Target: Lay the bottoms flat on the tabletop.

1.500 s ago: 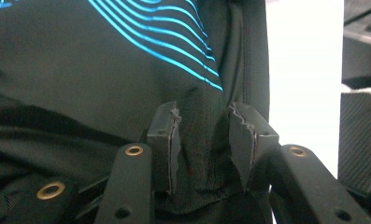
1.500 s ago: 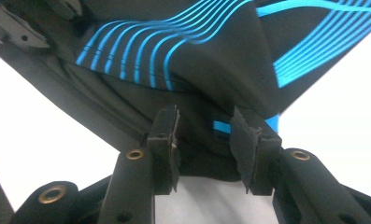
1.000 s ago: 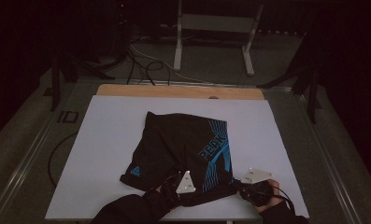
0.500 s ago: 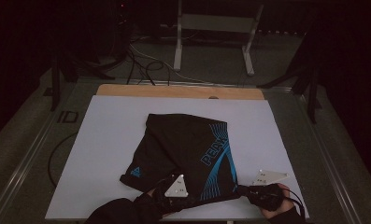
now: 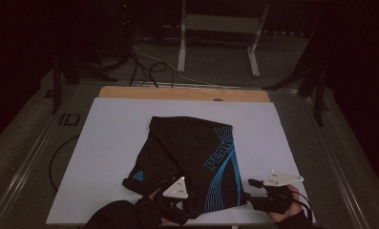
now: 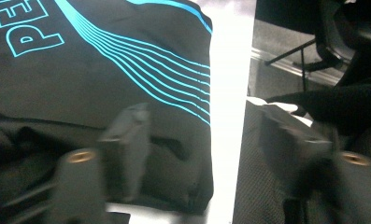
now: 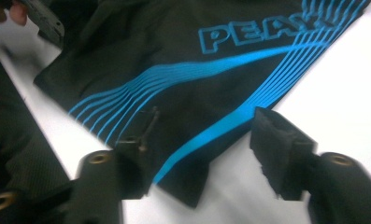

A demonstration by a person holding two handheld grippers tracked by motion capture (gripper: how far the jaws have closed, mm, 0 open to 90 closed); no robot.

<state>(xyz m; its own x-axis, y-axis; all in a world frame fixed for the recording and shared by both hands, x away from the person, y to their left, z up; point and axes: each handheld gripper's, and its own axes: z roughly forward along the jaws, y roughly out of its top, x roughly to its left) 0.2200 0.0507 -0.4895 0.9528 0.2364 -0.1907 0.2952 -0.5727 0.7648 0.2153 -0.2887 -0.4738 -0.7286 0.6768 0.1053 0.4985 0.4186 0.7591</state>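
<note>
Your black shorts (image 5: 189, 162) with blue stripes lie folded on the white tabletop (image 5: 106, 143), reaching its near edge, with open board to the left, right and far side. Your left gripper (image 5: 170, 202) sits on the hem, jaws just spread, pinching nothing. Your right gripper (image 5: 254, 191) stands beside the shorts' right corner, jaws likewise just spread. Your hands are dim and cut off at the near edge.

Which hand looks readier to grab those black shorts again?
Probably the left. Its tongs, just opened, sit over the shorts' near hem with cloth between them; the right tongs, also just opened, stand beside the corner on the table.
</note>
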